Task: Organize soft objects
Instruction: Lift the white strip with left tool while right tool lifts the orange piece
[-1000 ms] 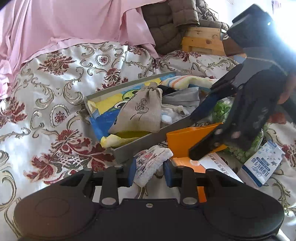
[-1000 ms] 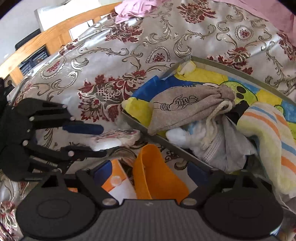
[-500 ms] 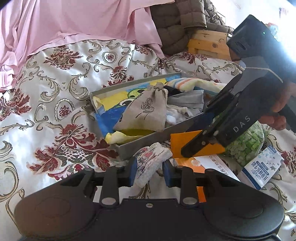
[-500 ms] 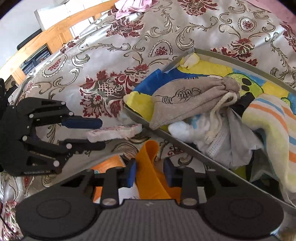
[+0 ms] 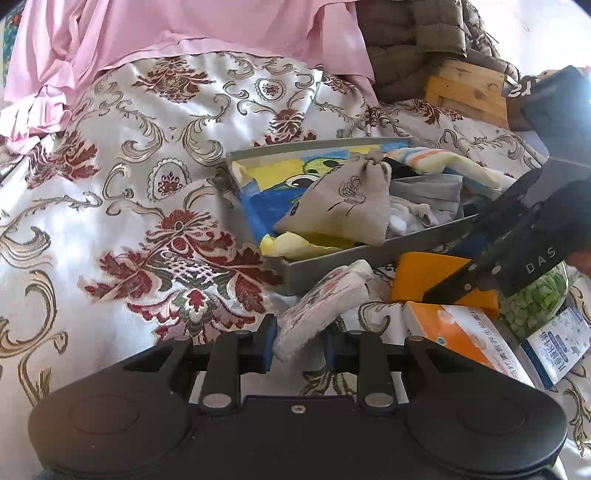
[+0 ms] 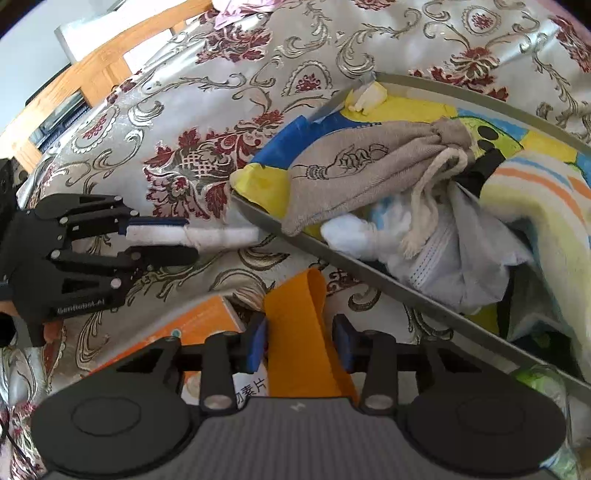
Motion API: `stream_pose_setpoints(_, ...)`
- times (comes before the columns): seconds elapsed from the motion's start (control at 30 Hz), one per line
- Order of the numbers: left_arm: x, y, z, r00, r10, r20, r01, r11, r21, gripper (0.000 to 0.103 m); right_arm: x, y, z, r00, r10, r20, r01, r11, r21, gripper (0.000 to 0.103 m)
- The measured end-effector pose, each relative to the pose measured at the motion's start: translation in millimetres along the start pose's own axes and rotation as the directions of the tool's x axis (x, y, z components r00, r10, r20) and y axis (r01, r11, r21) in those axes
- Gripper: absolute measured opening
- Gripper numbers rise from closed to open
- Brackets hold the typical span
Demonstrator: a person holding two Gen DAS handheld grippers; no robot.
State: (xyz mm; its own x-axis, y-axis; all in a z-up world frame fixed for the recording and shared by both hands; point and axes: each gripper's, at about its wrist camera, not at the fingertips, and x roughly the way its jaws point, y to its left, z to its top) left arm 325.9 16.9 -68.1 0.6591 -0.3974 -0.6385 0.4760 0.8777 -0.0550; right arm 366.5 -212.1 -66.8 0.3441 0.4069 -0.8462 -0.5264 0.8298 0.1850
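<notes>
Just outside the tray's (image 5: 334,258) near rim, a folded sock (image 5: 321,306) is clamped by the closing left gripper (image 5: 297,347); an orange cloth (image 6: 303,332) is straddled by the opening right gripper (image 6: 300,345), touched by one pad only.

One grey tray (image 5: 369,254), one drawstring pouch (image 5: 343,210), one striped towel (image 6: 535,199), one orange cloth (image 6: 303,332), one floral sock (image 5: 325,299) and two boxes (image 5: 461,332) are showing.

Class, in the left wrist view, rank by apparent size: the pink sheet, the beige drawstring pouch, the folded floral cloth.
1. pink sheet
2. beige drawstring pouch
3. folded floral cloth, though nearness to the camera enlarges it
</notes>
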Motion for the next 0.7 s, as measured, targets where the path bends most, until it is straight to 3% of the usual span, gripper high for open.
stream_pose_setpoints(0.2,1.4,-8.0,0.1,1.000,-0.018,0.020,0.017,0.999,0.035,0.028,-5.9,4.5,-2.7,1.000,-0.017,0.025,0.018,1.000,-0.018,0.032)
stream_pose_setpoints(0.3,1.9,-15.3,1.8,1.000,-0.014,0.027,0.012,0.998,0.058,0.019,-10.5,10.1,-7.1,0.998,-0.036,0.047,0.038,0.999,-0.037,0.029)
stream_pose_setpoints(0.47,-1.4,-23.4,2.7,0.999,-0.010,0.037,0.006,0.996,0.090,0.019,-16.7,24.3,-13.7,0.995,-0.072,0.072,0.079,0.992,-0.100,0.025)
stream_pose_setpoints(0.7,-2.7,-33.5,6.3,0.999,-0.019,0.047,0.012,0.990,0.141,0.020,-15.1,38.5,-16.1,0.990,-0.108,0.085,0.121,0.979,-0.163,0.025)
